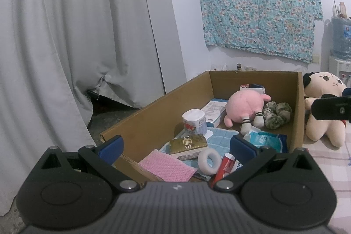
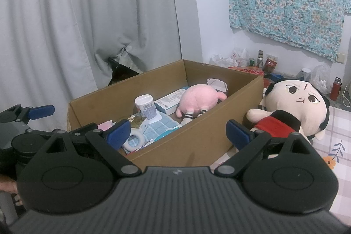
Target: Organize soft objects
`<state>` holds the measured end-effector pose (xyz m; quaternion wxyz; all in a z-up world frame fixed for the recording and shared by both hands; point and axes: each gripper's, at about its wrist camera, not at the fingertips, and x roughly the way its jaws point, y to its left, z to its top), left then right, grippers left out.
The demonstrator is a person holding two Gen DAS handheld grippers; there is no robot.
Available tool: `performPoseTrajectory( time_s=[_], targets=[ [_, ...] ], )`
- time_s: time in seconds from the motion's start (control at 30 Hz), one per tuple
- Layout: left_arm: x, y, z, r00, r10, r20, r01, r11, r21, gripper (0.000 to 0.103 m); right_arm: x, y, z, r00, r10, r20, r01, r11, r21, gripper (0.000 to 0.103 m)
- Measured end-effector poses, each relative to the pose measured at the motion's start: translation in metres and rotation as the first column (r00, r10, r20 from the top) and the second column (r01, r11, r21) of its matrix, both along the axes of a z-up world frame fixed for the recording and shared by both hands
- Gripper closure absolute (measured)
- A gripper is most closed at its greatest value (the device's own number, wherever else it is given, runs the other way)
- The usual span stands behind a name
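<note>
Both claws gape empty: left claw [image 1: 176,143] over the box [image 1: 158,111] holding a pink plush [image 1: 243,105], right claw [image 2: 178,133] near the doll [image 2: 294,106] beside it.

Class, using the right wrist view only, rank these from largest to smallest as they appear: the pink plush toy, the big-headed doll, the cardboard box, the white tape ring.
1. cardboard box
2. big-headed doll
3. pink plush toy
4. white tape ring

The doll lies nearer the camera than the pink plush, which may exaggerate the gap between them.
</note>
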<state>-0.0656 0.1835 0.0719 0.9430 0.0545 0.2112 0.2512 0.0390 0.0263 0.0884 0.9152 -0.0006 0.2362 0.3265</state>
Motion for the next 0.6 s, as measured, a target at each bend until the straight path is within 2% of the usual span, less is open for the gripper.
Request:
performPoseTrajectory(
  time_s=[0.6],
  targets=[
    [0.0032, -0.0024, -0.0017, 1.0, -0.014, -0.014, 0.014, 1.0, 0.001, 0.0, 0.0021, -0.0037, 0.002, 1.0, -0.01, -0.006, 0.01, 1.0, 0.004, 0.009]
  ],
)
